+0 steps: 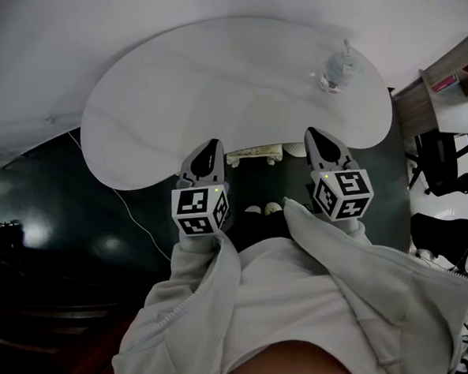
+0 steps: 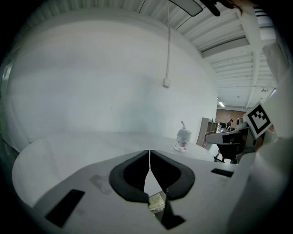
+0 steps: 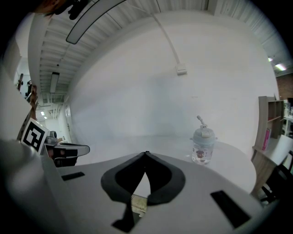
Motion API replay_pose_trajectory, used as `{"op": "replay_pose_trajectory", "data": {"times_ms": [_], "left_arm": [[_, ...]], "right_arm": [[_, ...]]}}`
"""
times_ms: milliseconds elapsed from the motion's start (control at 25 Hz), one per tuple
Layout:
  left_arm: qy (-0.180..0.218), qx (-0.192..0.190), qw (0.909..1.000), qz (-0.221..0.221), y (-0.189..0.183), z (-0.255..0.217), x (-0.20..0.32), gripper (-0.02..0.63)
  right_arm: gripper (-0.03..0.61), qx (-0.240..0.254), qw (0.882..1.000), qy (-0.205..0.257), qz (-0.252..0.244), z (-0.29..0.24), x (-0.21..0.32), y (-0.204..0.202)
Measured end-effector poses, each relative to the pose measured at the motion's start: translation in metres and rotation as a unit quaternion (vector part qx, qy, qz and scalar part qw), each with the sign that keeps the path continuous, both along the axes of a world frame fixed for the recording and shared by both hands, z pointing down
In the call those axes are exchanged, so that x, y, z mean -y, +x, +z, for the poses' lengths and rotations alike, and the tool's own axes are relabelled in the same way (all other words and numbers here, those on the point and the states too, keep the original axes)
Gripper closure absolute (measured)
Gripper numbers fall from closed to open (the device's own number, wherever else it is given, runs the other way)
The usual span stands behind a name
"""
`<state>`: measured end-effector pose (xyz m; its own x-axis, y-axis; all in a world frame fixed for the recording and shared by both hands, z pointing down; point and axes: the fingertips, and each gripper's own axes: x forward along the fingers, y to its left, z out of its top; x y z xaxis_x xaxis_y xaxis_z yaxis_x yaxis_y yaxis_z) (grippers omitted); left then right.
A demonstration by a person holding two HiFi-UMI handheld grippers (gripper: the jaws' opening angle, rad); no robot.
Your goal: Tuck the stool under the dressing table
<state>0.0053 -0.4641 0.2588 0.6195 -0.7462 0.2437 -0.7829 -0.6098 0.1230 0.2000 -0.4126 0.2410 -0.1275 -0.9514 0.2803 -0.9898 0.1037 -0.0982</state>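
Left gripper and right gripper both pinched shut, empty, above dressing table near edge; stool shows as a pale sliver under that edge, apparently near tucked, so next probably a final nudge farther.

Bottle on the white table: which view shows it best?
The right gripper view: the bottle stands large and unblocked, straw lid and printed label clear. The left gripper view shows it smaller, farther off. The head view shows it small, from above, on the white table.
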Motion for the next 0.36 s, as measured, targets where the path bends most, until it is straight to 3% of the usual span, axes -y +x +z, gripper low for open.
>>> {"op": "replay_pose_trajectory", "data": {"times_ms": [360], "left_arm": [[-0.002,0.006,1.0000,0.004,0.0045,0.0042,-0.0049,0.592]], "right_arm": [[0.529,0.005,1.000,-0.008,-0.005,0.0076,-0.0035,-0.0021]]}}
